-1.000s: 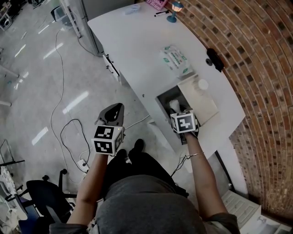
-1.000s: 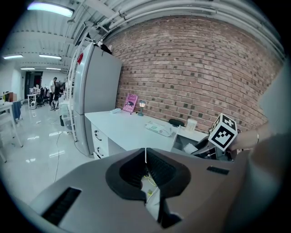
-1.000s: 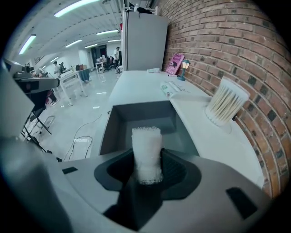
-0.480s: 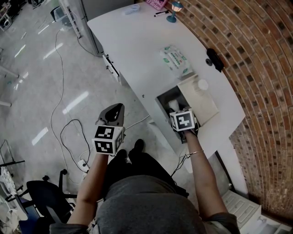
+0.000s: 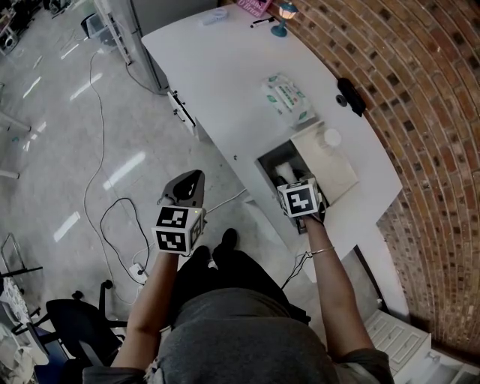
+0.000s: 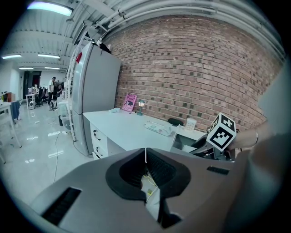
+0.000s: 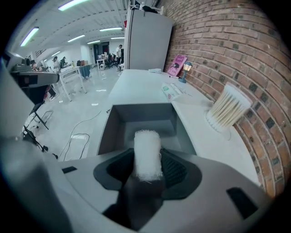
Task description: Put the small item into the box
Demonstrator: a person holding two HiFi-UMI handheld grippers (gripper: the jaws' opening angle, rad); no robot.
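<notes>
Holding the white roll [image 7: 148,148] at the open box [image 7: 114,129], clamped in my right gripper [image 7: 148,169].
Released off-centre, its fuzz may snag the jaws and flick it past the rim, I judge; my left gripper [image 6: 145,169] hangs closed, empty.

White desk [image 5: 225,82] runs along brick wall [image 5: 420,112]. Pack of wipes [image 5: 286,97] lies mid-desk, green print on top. Black object [image 5: 351,96] sits near wall edge, kind unclear. Tub of cotton swabs [image 7: 227,108] stands upright near wall. Pink book [image 5: 256,6] and small lamp [image 5: 285,15] at far end of desk, close together. Tall grey cabinet [image 6: 95,95] beyond desk end. Cable [image 5: 105,217] loops across glossy floor [image 5: 45,112]. Black office chair [image 5: 75,319] at lower left.
</notes>
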